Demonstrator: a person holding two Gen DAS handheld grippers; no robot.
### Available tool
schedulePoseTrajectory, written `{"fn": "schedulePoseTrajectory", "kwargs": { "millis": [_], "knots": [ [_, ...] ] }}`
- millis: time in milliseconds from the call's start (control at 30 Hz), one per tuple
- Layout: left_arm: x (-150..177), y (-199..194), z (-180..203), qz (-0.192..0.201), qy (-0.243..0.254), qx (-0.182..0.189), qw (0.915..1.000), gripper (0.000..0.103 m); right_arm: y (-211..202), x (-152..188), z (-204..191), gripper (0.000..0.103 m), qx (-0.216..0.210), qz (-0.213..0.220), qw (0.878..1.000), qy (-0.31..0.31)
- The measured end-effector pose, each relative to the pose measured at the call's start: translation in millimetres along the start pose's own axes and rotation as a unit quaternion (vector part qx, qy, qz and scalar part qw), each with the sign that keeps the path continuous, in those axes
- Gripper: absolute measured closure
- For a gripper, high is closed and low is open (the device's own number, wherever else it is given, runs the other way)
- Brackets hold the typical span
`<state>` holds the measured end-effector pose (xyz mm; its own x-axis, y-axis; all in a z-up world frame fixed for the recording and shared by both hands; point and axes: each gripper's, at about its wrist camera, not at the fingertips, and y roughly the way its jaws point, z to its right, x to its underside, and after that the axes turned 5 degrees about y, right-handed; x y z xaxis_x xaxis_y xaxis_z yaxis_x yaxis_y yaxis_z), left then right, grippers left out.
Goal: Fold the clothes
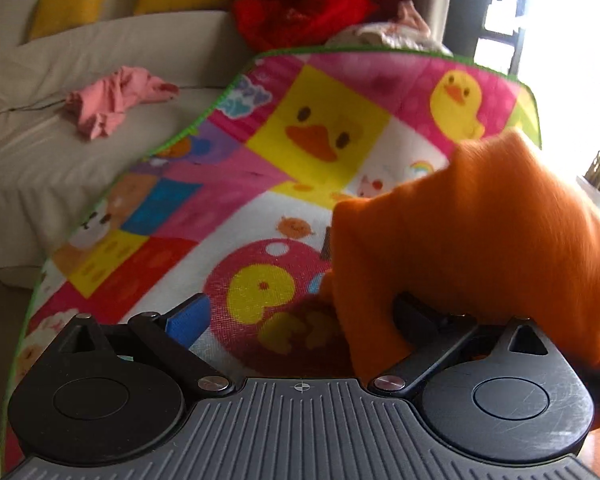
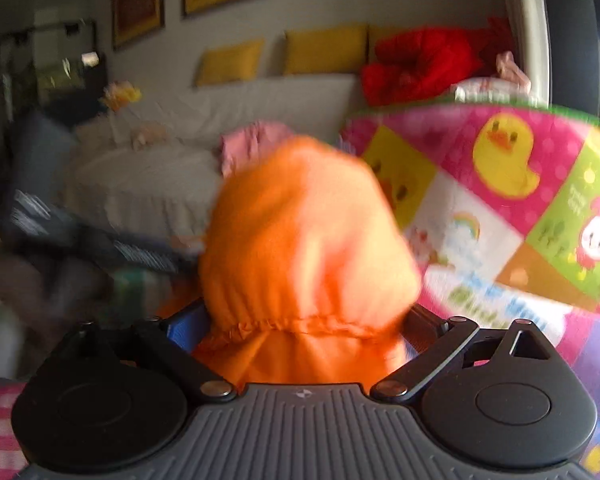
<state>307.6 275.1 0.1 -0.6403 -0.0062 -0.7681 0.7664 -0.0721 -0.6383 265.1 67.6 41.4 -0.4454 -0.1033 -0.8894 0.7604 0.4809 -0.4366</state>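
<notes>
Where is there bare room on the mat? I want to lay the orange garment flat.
The mat is bare from the duck square to its green left edge. The right side is crowded by the orange garment. The sofa beside the pink garment is also free.

Little readable text on a colourful play mat.
In the left wrist view, the cartoon play mat (image 1: 284, 216) shows a large yellow letter "P" (image 1: 256, 292) inside a red circle. Other lettering on the mat is too blurred to read in either view.
</notes>
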Motion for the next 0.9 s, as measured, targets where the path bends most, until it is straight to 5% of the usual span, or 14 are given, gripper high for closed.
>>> {"fn": "schedulePoseTrajectory", "kwargs": {
  "millis": [100, 200, 300, 367, 767, 900],
  "knots": [
    [-4.0, 12.6, -2.8, 0.001, 0.004, 0.011, 0.9999, 0.002, -26.2, -18.1, 14.8, 0.000, -0.001, 0.057, 0.998, 0.012],
    [-7.2, 22.8, -2.7, 0.000, 0.004, 0.012, 0.9999, 0.002, -20.2, -32.0, 22.1, 0.000, 0.048, 0.068, 0.996, 0.026],
    [-9.0, 32.6, -1.6, -0.004, 0.000, 0.010, 0.9999, 0.002, 20.6, -27.0, 20.7, 0.000, 0.104, 0.011, 0.995, 0.002],
    [-9.1, 34.8, -0.8, -0.004, -0.001, 0.007, 1.0000, 0.002, 35.1, -16.3, 19.5, 0.000, 0.130, 0.025, 0.991, -0.011],
    [-6.3, 27.1, -3.7, -0.008, 0.002, 0.012, 0.9999, 0.002, 4.6, -14.5, 22.8, 0.000, 0.109, 0.050, 0.993, 0.011],
    [-4.6, 34.8, 1.3, -0.012, -0.013, 0.005, 0.9998, 0.002, 25.8, -17.9, 10.1, 0.000, 0.142, 0.026, 0.989, -0.044]
  ]
}}
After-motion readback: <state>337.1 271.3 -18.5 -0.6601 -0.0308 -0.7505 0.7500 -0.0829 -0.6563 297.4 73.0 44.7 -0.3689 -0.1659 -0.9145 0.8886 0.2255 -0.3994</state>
